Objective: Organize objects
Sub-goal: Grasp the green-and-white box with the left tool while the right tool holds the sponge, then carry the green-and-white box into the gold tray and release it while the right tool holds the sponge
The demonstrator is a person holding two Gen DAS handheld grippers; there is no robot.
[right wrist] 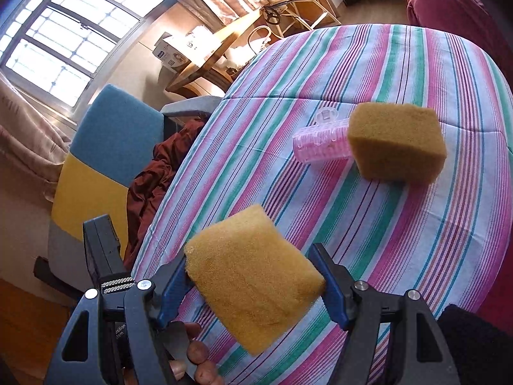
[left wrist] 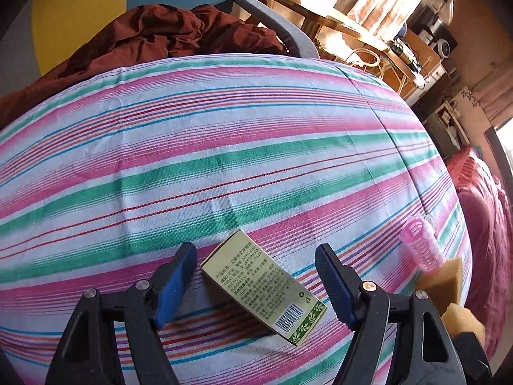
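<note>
Two sponges: your right gripper [right wrist: 255, 284] fingers pinch one sponge [right wrist: 253, 279]; set it beside second sponge [right wrist: 396, 141], upper right. Left gripper [left wrist: 256, 284] fingers spread around box [left wrist: 264, 288]; close squarely.

Box [left wrist: 263, 285], left wrist view: panel printed in Chinese, green on pale yellow; most characters too small to read. Latin fragments legible in brackets: "VITIS VINI…", "ARTEMISIA". Barcode near lower end, digits unreadable. Recycling mark beside it, above leaf-pattern band.

Left tongs body [right wrist: 121, 330], right wrist view: white print, partly hidden, "…sition …tem".

Carton [right wrist: 173, 53] on far desk: blue logo patch, wording unreadable.
</note>
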